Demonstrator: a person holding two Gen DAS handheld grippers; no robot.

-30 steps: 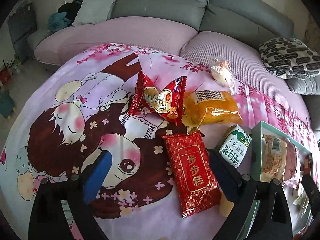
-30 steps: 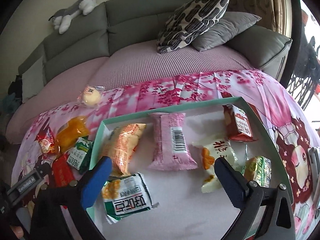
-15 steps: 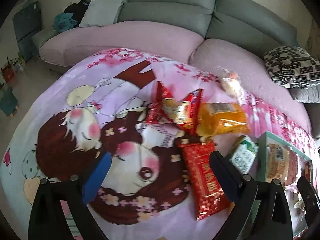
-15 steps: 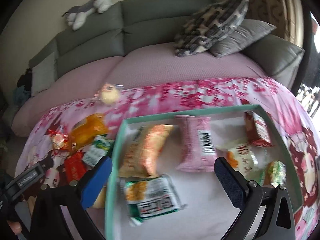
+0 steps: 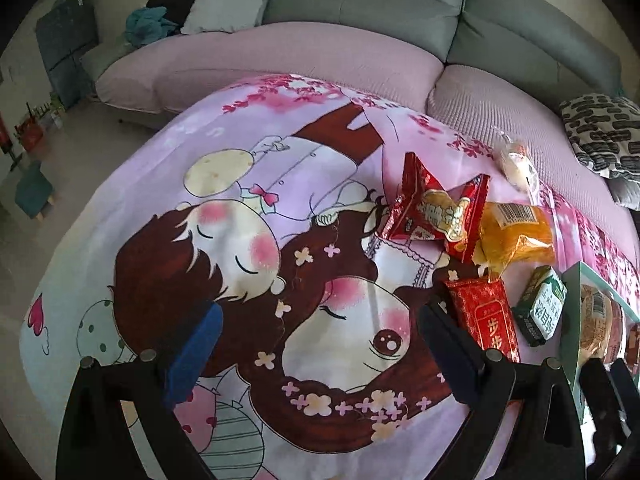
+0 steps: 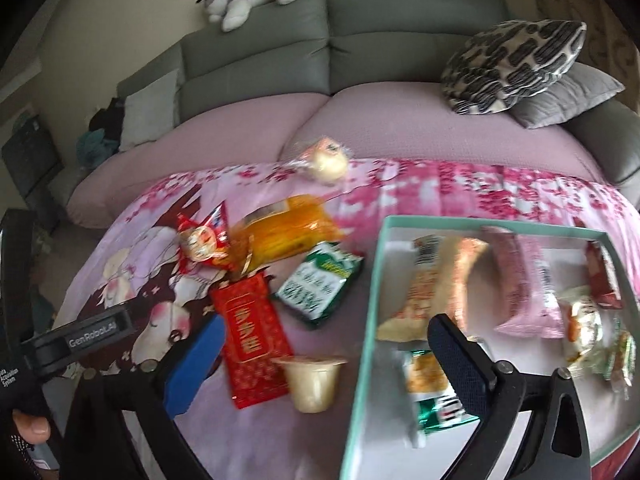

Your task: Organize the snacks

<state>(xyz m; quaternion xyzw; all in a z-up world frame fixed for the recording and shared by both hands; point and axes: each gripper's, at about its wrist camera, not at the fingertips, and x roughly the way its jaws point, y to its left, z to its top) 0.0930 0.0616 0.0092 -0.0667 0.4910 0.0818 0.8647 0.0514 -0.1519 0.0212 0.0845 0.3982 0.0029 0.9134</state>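
We log right gripper (image 6: pixel 324 354): jaws wide, closing, nothing gripped; pudding cup (image 6: pixel 313 377) on cloth between them, rim of teal box (image 6: pixel 370 300) beside it. Left gripper (image 5: pixel 320 344): jaws wide, empty, over cartoon cloth (image 5: pixel 224 184).

We count loose on cloth: long red packet (image 6: pixel 251 328), green-white pack (image 6: pixel 316 286), orange bag (image 6: pixel 286 230), red candy bag (image 6: pixel 204 242), round bun in clear wrap (image 6: pixel 326 162).

In box: pink packet (image 6: pixel 528 292), several more wrapped snacks.
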